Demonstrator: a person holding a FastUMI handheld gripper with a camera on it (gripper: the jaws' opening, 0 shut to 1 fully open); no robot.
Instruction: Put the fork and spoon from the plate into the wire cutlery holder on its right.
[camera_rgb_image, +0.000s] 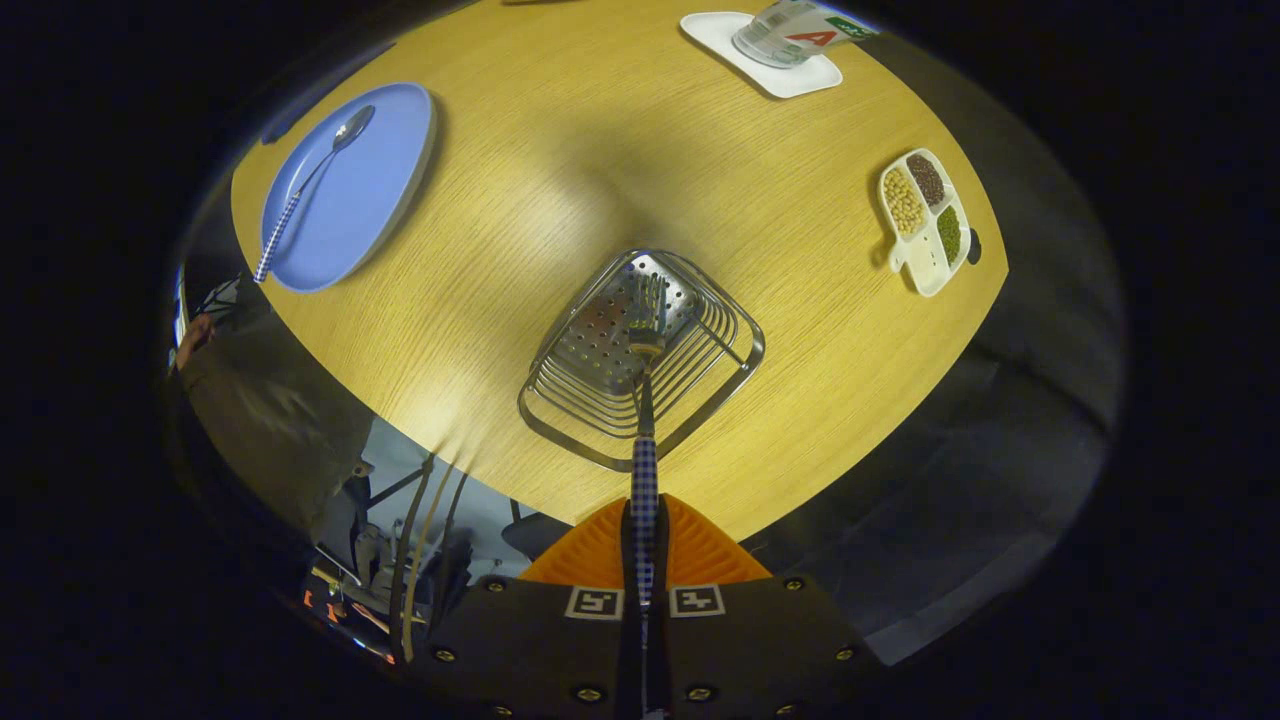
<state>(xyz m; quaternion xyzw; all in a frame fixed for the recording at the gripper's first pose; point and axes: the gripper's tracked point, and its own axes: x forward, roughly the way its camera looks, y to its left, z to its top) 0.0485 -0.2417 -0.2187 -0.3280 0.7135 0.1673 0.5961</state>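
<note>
Holding: the fork is clamped by its blue-and-white checked handle between the two orange fingers of the gripper, both pads pressing on the handle.
Fork position: it points straight ahead from the fingers, tines forward, with the head over the open top of the wire cutlery holder; whether the tines touch the perforated metal bottom cannot be told.
Wire cutlery holder: a chrome wire basket with a perforated plate at its base, standing on the tabletop just ahead of the fingers.
Spoon: lies on the blue plate, bowl toward the far side, its checked handle reaching over the plate's near rim.
Blue plate: well apart from the holder, off to the left and beyond it.
Divided dish: a white sectioned dish with yellow, dark red and green beans in separate compartments, off to the right of the holder.
Far side: a clear glass stands on a white square coaster beyond the holder.
Tabletop: light wood grain, with a dark floor and some cables below its near edge.
</note>
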